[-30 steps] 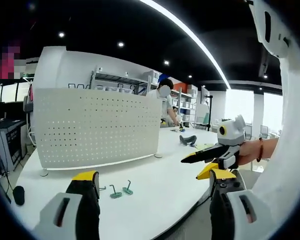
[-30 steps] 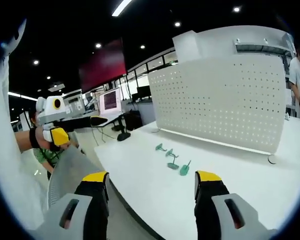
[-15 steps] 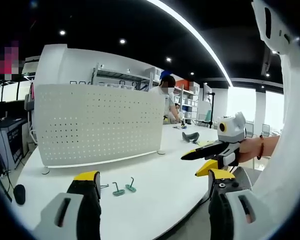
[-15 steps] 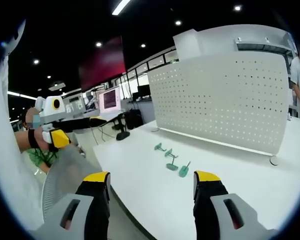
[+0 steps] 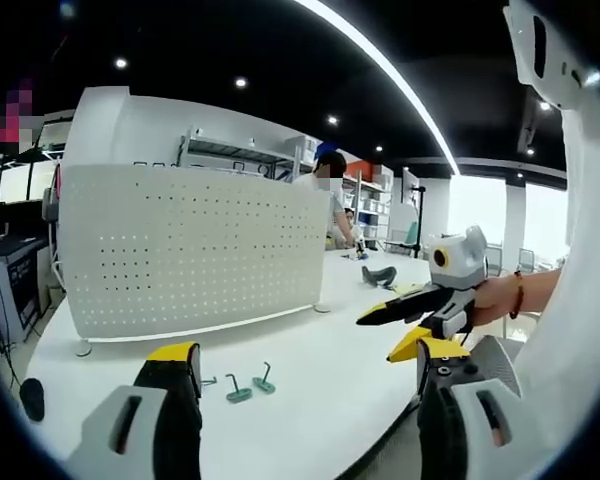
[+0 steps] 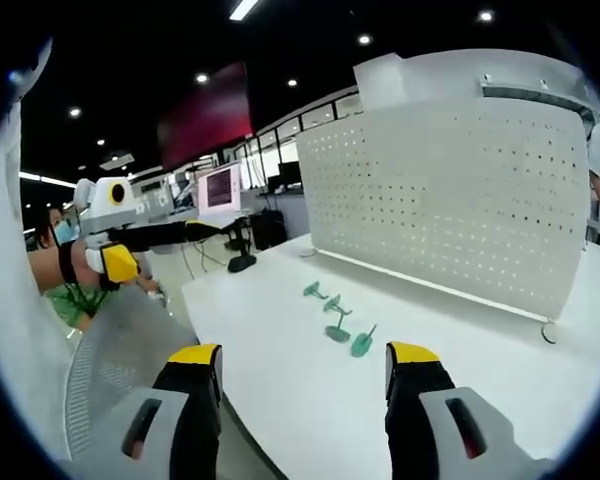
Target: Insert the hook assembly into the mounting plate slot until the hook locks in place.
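Presently both grippers' jaws stand apart above the table, green hooks before the pegboard.

white table — pegboard panel upright | green hooks loose — near edge

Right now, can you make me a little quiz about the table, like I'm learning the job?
1. True or false: the small green plastic hooks lie on the white table in front of the white perforated board.
2. What does the right tool hold?
A. a green hook
B. nothing
C. a cable
3. Fill in: in the left gripper view, the right tool comes in from the ____ side.

Key:
1. True; none is in the board yet.
2. B; its yellow-tipped jaws stand apart above the table edge. The left tool is open and empty too.
3. Right.
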`<move>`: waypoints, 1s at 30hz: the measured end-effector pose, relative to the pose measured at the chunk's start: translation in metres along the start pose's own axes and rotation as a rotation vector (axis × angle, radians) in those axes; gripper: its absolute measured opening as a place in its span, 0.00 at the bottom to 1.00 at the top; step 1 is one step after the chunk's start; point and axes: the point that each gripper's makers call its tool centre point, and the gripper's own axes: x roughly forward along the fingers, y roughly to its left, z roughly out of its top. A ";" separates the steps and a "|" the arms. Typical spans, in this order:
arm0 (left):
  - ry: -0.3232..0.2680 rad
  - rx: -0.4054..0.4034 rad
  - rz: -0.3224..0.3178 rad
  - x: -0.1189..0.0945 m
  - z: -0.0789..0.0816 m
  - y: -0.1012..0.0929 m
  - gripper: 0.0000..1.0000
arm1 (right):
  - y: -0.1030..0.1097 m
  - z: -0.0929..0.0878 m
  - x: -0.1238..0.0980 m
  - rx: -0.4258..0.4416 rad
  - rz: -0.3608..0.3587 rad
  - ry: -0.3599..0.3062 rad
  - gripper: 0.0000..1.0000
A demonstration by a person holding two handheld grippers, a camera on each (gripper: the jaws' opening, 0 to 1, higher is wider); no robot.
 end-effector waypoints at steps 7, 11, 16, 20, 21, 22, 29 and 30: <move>-0.001 -0.012 0.018 -0.001 -0.007 0.012 0.92 | -0.004 -0.004 0.007 0.002 0.002 0.019 0.66; -0.012 -0.015 0.028 0.001 -0.007 0.017 0.92 | -0.007 -0.010 0.012 0.012 0.009 0.045 0.63; -0.010 -0.015 0.026 0.004 -0.010 0.019 0.91 | -0.008 -0.010 0.018 0.018 0.031 0.056 0.60; -0.006 -0.015 0.015 0.004 -0.012 0.018 0.91 | -0.013 -0.010 0.023 0.019 0.030 0.063 0.56; -0.003 -0.016 0.012 0.005 -0.013 0.018 0.91 | -0.015 -0.011 0.025 0.027 0.032 0.068 0.55; 0.003 -0.014 0.011 0.005 -0.014 0.019 0.91 | -0.016 -0.013 0.027 0.034 0.031 0.079 0.55; 0.019 -0.009 0.013 0.006 -0.017 0.022 0.91 | -0.022 -0.018 0.036 0.038 0.037 0.114 0.52; 0.022 -0.008 0.013 0.007 -0.017 0.022 0.91 | -0.022 -0.019 0.037 0.036 0.034 0.122 0.52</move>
